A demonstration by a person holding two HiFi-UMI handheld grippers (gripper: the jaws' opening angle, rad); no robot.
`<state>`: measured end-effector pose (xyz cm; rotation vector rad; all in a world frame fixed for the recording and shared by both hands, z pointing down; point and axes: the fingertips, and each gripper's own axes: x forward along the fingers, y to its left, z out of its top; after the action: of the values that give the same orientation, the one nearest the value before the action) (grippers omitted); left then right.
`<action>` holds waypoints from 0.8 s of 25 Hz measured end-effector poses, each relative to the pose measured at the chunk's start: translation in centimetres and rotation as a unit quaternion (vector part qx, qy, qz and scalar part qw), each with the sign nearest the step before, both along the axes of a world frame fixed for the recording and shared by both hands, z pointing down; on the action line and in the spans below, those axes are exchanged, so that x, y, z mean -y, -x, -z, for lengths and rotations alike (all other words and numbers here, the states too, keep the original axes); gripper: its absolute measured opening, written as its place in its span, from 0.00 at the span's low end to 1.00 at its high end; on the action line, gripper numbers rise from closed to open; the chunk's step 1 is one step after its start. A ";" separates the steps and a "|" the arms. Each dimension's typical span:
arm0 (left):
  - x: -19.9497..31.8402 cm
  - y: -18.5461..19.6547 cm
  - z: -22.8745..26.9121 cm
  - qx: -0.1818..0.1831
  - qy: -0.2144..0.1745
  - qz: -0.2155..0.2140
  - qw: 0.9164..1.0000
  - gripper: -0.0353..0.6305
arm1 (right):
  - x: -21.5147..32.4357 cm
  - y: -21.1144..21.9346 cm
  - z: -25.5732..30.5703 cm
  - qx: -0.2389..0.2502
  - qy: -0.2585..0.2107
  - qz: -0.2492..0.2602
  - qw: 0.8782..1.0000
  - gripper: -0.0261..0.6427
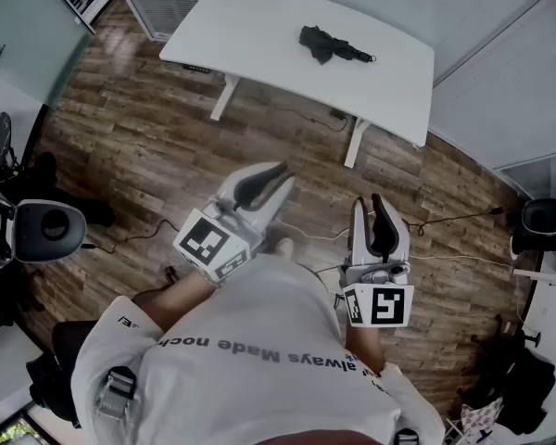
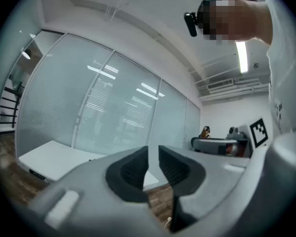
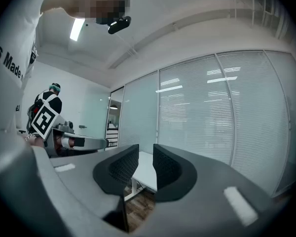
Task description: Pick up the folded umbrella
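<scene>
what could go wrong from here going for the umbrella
1. The left gripper and right gripper are both empty with jaws nearly closed. Arriving like that would probably shove the umbrella across the table instead of gripping it.
2. A cable lies on the floor near the person's path to the table and might catch a foot.
3. The umbrella's fabric looks loosely bunched, so a pinch may catch only cloth.
</scene>
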<state>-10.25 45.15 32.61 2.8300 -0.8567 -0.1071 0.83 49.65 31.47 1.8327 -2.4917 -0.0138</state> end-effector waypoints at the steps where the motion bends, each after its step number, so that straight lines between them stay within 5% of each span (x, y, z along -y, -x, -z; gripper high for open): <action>1: 0.0 -0.3 0.0 0.001 0.000 0.000 1.000 0.15 | 0.0 -0.3 0.0 0.000 0.000 0.000 1.000 0.17; 20: 1.9 -4.3 -2.0 0.011 0.017 0.011 1.000 0.15 | 1.7 -4.2 -1.9 0.003 0.014 0.018 1.000 0.16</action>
<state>-5.92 43.23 34.58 2.7964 -0.8865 -0.0640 5.05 47.90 33.33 1.7805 -2.5145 0.0252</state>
